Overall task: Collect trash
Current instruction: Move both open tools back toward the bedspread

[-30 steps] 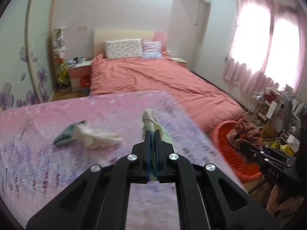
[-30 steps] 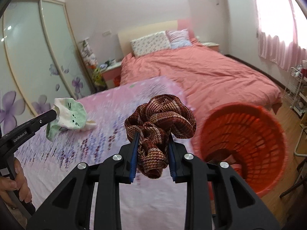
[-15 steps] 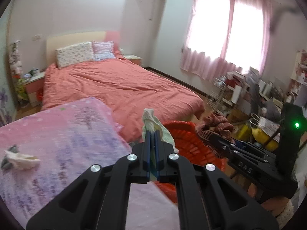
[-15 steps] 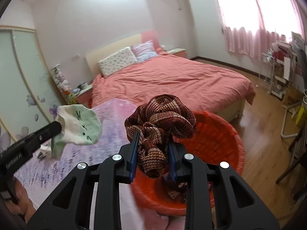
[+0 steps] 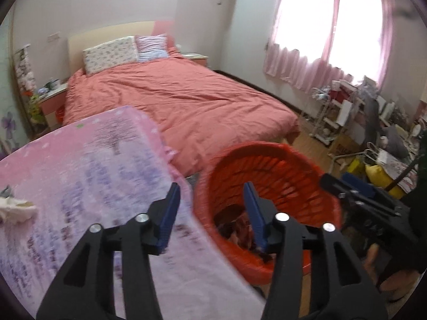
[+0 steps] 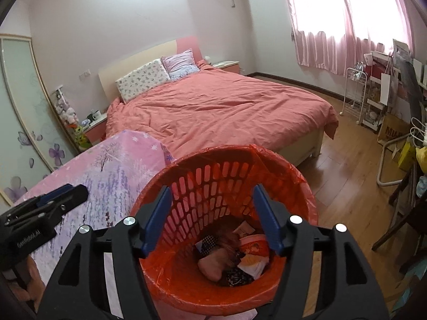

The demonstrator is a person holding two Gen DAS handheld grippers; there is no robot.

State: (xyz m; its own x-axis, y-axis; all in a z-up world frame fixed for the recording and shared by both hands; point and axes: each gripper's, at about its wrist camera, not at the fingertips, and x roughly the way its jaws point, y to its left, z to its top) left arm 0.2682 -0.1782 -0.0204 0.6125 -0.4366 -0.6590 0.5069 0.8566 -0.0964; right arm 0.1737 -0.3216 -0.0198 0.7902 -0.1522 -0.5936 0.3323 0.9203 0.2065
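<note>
Fingers of both the left gripper (image 5: 210, 210) and right gripper (image 6: 212, 216) gape empty over the basket (image 6: 291, 168), scraps inside, while a rag (image 5: 14, 209) at frame's left edge waits.

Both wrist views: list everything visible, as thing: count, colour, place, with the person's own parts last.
Round plastic slotted basket: one, orange-red, on the floor beside the table, holding mixed scraps.
Floral cloth-covered table: one, pink and lilac, left of the basket.
Crumpled tissue wad: one, white, on the table's left edge.
Quilted bed: one, salmon, behind.
Pillows: two, floral and striped, at the headboard.
Curtains: pink, window.
Left gripper: black and blue, open, empty.
Right gripper: open over the basket.
</note>
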